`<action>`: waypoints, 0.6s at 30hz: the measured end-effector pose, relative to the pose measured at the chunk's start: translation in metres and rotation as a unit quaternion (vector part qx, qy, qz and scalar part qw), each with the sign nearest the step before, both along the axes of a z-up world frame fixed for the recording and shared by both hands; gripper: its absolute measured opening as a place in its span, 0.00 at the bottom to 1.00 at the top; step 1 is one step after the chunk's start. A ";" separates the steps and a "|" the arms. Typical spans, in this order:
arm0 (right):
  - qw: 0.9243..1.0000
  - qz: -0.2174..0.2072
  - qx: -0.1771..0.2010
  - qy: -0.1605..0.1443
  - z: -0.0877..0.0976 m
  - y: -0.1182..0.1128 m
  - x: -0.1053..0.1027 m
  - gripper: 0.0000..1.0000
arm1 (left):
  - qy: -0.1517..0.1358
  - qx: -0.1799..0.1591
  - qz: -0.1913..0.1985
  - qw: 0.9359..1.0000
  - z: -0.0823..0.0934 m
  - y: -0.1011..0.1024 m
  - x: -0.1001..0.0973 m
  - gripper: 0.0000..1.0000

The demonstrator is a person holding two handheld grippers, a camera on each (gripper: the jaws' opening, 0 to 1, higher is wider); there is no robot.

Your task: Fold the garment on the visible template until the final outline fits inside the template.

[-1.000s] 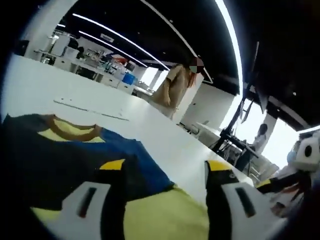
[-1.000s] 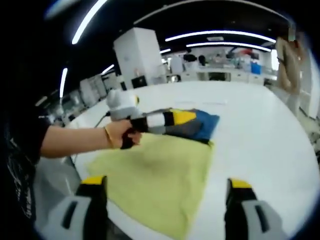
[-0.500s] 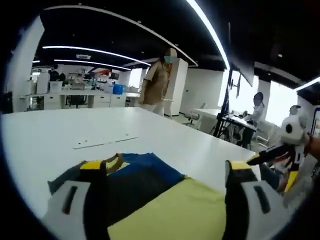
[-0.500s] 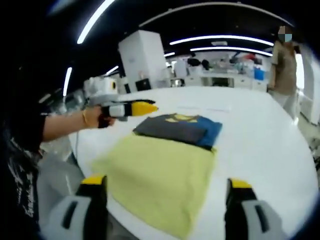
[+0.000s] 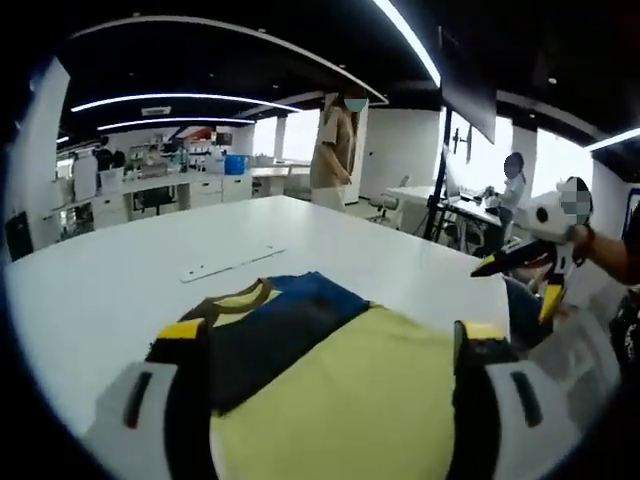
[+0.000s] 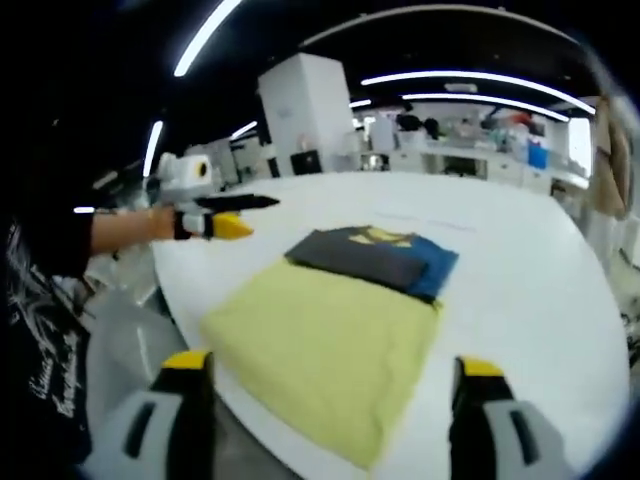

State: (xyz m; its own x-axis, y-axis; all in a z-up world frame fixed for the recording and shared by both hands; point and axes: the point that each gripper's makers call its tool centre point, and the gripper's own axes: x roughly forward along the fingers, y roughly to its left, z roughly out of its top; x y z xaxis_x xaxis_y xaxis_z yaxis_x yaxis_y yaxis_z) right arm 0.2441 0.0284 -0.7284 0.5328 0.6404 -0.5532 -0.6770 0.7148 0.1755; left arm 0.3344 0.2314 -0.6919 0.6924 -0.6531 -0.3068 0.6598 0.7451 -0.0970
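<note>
A folded dark grey and blue garment (image 6: 375,258) with a yellow-brown collar lies on the white table (image 6: 520,270). It lies against the far edge of a yellow-green rectangular cloth (image 6: 325,340). In the left gripper view the garment (image 5: 280,320) and the yellow-green cloth (image 5: 350,400) lie just beyond my left gripper (image 5: 330,330), which is open and holds nothing. My right gripper (image 6: 333,363) hangs open short of the cloth's near edge. A hand holds the left gripper (image 6: 228,214) off the table's left side, and the right gripper (image 5: 522,272) hovers past the table's right edge.
A thin pale strip (image 5: 232,264) lies on the table behind the garment. A person (image 5: 335,150) stands at the table's far side and another (image 5: 512,185) sits by desks at the right. The table's edge (image 6: 190,300) curves close beside the cloth. A person's dark sleeve (image 6: 45,300) shows at the left.
The left gripper has drawn back from above the garment to the table's left side. The garment and cloth lie as before. Both views have shifted with the hands.
</note>
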 end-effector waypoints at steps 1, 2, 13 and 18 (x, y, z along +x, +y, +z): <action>1.000 0.004 -0.004 0.002 -0.001 -0.001 -0.002 0.99 | 0.004 0.005 0.002 1.000 -0.003 0.004 -0.006 0.99; 1.000 0.007 -0.008 0.003 -0.002 -0.001 -0.003 0.99 | 0.005 0.006 0.002 1.000 -0.005 0.006 -0.008 0.99; 0.999 0.039 -0.032 0.007 -0.012 -0.007 -0.016 0.99 | 0.034 0.021 0.018 0.999 -0.033 0.031 -0.059 0.93; 0.998 0.051 -0.042 -0.002 -0.019 -0.011 -0.022 0.93 | 0.039 0.026 0.022 0.999 -0.043 0.040 -0.072 0.89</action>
State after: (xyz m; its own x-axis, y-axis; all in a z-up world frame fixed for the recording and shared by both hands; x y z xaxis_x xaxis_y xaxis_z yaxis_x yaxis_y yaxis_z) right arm 0.2222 0.0178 -0.7473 0.4693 0.6434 -0.6048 -0.7480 0.6536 0.1149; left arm 0.2622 0.2718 -0.7353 0.6927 -0.6048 -0.3929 0.6183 0.7785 -0.1080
